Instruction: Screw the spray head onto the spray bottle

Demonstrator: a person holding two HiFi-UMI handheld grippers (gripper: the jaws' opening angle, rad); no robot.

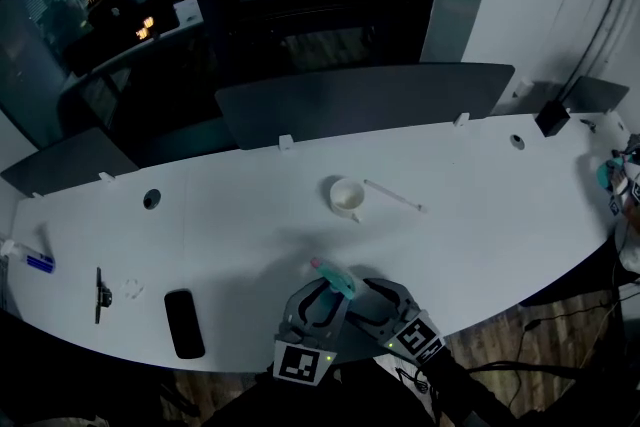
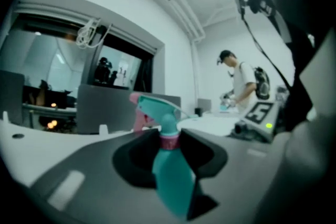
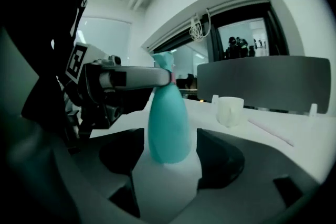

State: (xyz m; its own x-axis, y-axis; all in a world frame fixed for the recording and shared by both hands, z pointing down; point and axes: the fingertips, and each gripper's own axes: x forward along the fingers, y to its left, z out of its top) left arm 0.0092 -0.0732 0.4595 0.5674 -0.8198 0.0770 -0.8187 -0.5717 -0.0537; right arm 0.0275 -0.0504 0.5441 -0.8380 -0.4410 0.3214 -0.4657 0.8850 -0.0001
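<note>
Left gripper (image 2: 169, 143): closed on the bottle's neck. I see both pads pressed against the pink collar (image 2: 169, 141).
Right gripper (image 3: 169, 150): jaws spread wide around the bottle's lower body. I see a thin gap at each pad, so it has no grip.
Bottle (image 3: 168, 120): teal and upright between my two grippers, at bottom centre of the head view. Its base is down at the table's near edge.
Spray head (image 2: 156, 108): teal with a pink trigger, seated on the bottle's neck above the collar. It shows at centre of the left gripper view and points to the left of the frame.
Table (image 1: 250, 215): white and curved, and it runs across the whole head view.
Black slab (image 1: 184, 323): lies flat near the table's front edge, at lower left of the head view.
Cup (image 1: 346, 197): white, past the bottle, at the middle of the head view.
Stick (image 1: 392, 195): thin and white, lying just right of the cup and not touching it.
Blue item (image 1: 40, 263): small, at the far left edge of the head view. I can't tell what it is.
Dividers (image 1: 360, 100): dark panels standing along the table's back edge.
Person (image 2: 244, 84): standing far off at right of centre in the left gripper view, in a white top.
</note>
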